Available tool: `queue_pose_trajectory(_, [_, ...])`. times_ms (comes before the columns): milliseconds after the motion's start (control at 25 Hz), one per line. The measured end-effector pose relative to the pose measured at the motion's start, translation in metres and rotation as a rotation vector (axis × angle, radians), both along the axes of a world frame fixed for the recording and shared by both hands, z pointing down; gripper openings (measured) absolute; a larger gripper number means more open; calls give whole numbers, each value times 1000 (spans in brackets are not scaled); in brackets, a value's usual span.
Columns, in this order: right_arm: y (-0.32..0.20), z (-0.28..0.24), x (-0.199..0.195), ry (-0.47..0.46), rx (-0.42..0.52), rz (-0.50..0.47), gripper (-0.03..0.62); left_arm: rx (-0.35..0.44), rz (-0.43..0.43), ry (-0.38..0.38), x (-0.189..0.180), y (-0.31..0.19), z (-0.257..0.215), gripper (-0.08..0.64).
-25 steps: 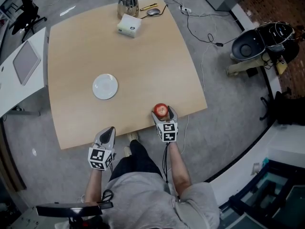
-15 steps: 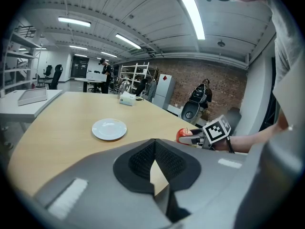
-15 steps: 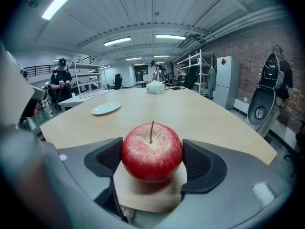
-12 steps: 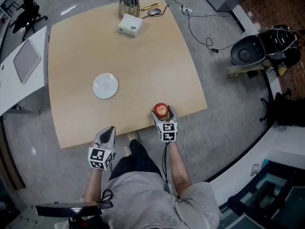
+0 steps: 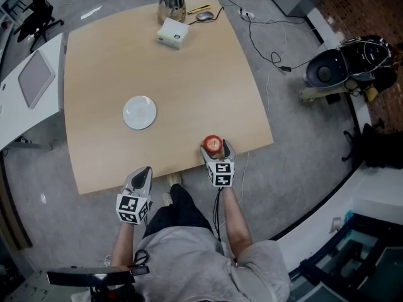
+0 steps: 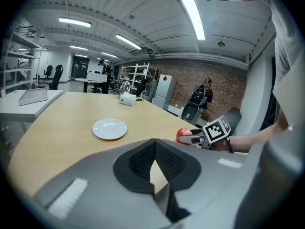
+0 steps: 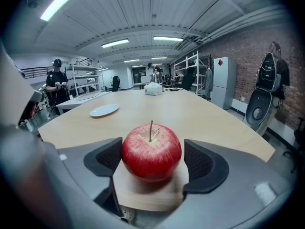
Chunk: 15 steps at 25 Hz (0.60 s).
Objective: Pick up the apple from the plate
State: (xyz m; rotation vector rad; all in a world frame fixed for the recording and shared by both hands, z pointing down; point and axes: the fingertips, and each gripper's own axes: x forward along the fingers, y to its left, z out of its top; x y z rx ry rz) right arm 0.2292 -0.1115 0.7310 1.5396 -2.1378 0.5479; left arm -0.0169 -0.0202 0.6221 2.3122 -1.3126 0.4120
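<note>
Right now my right hand-held gripper (image 5: 215, 148) has its jaws spread wide around the apple (image 7: 151, 149), which sits upright on the counter (image 5: 189, 74) at its near edge, about 5 o'clock from the counter's middle. One pad looks to be touching the apple, while a sliver of wood shows between the apple and the other, so I am not clamping it. At 10 o'clock from the apple, well apart, lies the white plate (image 5: 139, 112). My left hand-held gripper (image 5: 143, 172) is closed on nothing, just off the near edge at 8 o'clock from the apple.
</note>
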Motion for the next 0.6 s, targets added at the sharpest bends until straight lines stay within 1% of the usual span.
queue_pose_trajectory(120, [1,-2,2,-9,2,5,408,2,-1,0,0,1,-2,20])
queue_pose_trajectory(600, [6,-17,3,-24,16,2,408,16,-8,8,2,8,-7,20])
